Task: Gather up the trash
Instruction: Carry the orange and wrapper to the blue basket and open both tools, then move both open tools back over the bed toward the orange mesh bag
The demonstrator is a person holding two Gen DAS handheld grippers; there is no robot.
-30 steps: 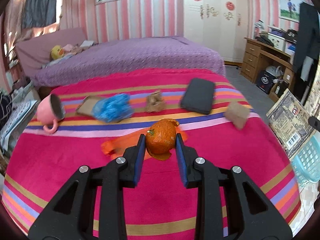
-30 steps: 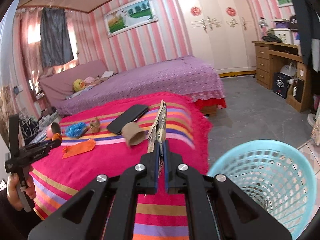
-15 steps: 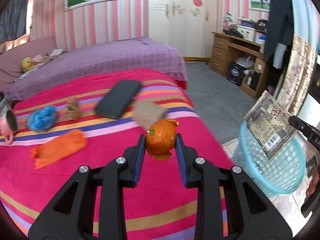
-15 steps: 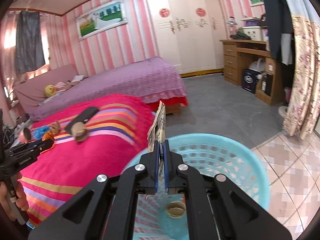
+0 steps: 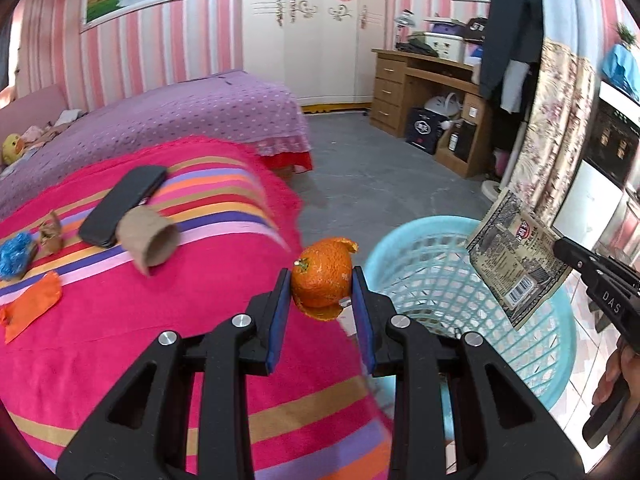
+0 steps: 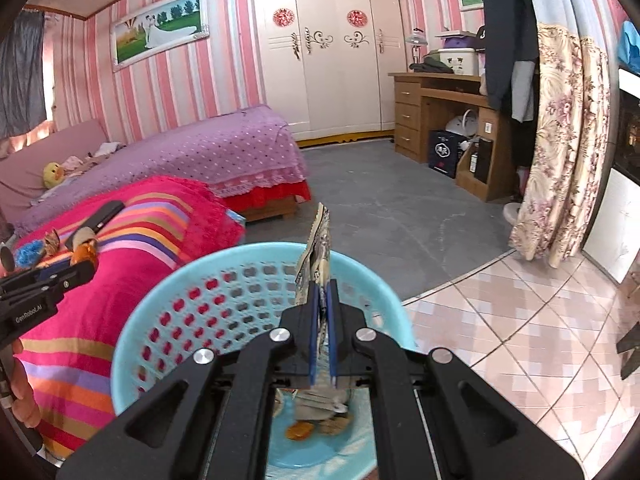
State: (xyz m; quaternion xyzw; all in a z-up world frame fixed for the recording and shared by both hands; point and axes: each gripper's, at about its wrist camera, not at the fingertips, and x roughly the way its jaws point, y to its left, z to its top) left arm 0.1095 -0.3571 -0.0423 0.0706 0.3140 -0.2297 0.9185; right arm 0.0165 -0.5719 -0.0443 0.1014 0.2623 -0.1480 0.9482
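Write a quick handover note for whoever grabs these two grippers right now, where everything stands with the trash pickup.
Left gripper: shut on the orange peel, over the bed's edge beside the blue basket, not yet above it.
Right gripper: shut on the printed wrapper, held above the basket's opening.
Done: some scraps already lie at the basket's bottom.
Left: drop the wrapper, then the peel. Still on the striped blanket: cardboard tube, orange wrapper, brown crumpled scrap, blue crumpled piece. The black case looks like a keeper, not trash; judge for yourself.
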